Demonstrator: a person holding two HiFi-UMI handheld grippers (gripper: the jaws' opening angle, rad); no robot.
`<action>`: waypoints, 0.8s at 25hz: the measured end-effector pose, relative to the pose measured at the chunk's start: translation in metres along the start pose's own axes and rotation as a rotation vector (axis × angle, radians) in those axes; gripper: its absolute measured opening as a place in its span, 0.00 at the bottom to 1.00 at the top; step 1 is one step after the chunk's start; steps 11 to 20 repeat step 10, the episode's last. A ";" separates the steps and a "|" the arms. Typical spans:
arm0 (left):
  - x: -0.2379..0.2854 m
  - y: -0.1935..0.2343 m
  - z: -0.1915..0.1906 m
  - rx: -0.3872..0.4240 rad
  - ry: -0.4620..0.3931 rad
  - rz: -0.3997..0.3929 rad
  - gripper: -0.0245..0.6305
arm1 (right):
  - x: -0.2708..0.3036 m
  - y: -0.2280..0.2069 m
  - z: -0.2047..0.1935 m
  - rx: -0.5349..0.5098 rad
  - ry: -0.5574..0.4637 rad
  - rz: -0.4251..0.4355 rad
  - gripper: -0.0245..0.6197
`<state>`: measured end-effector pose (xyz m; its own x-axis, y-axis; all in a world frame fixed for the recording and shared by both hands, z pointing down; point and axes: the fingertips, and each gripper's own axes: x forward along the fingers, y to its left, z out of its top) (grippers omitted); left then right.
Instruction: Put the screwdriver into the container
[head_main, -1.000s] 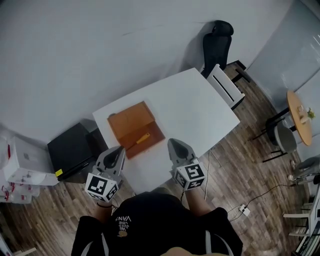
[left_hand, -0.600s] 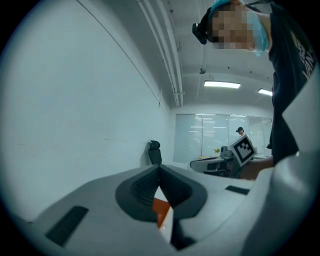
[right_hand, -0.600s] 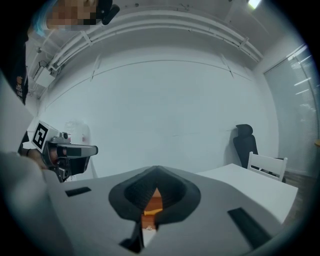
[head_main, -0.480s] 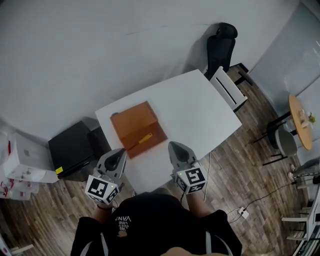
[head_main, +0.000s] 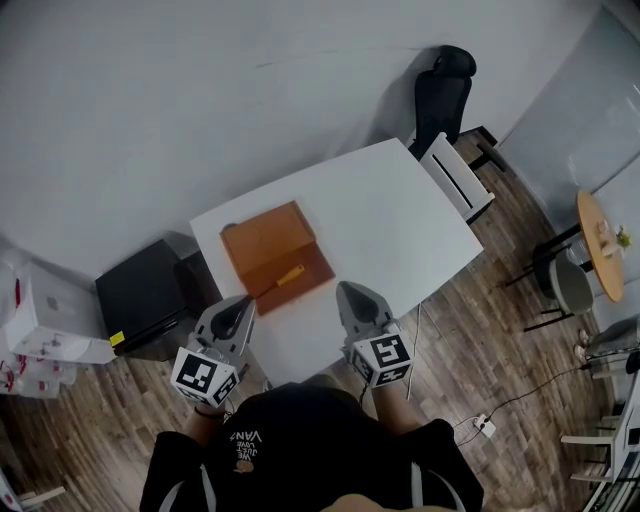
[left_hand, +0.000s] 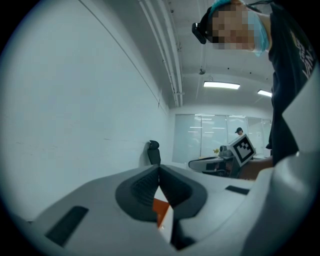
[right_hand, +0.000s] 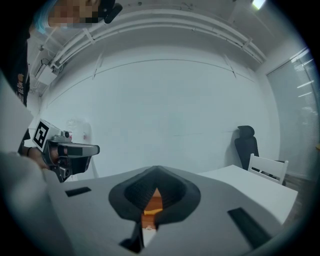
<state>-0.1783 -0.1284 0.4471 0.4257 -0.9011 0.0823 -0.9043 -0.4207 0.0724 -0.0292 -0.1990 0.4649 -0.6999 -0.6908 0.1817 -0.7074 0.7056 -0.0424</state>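
A flat brown container (head_main: 262, 238) lies open on the white table (head_main: 400, 220), toward its left end. A yellow-handled screwdriver (head_main: 289, 275) rests on the container's near half. My left gripper (head_main: 243, 301) hangs at the table's near edge, just short of the container's near corner, shut and empty. My right gripper (head_main: 348, 289) is over the near edge to the right of the container, also shut with nothing held. In the left gripper view, the shut jaws of the left gripper (left_hand: 159, 168) show an orange sliver behind them. In the right gripper view, orange and yellow show through the right gripper (right_hand: 156, 171).
A black cabinet (head_main: 150, 300) stands left of the table, with white boxes (head_main: 40, 325) beyond it. A black office chair (head_main: 443, 90) and a white chair (head_main: 452, 180) stand at the table's far right end. A round wooden table (head_main: 600, 240) is at the right.
The head view shifted slightly a second ago. Both grippers, the container and the screwdriver stay where they were.
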 end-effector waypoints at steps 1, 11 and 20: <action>0.001 0.000 0.000 -0.002 -0.001 -0.002 0.06 | 0.000 0.000 0.000 -0.002 0.001 0.001 0.05; 0.003 -0.003 -0.004 0.006 0.006 -0.007 0.06 | 0.003 0.001 -0.001 -0.014 0.008 0.014 0.05; 0.003 -0.003 -0.004 0.006 0.006 -0.007 0.06 | 0.003 0.001 -0.001 -0.014 0.008 0.014 0.05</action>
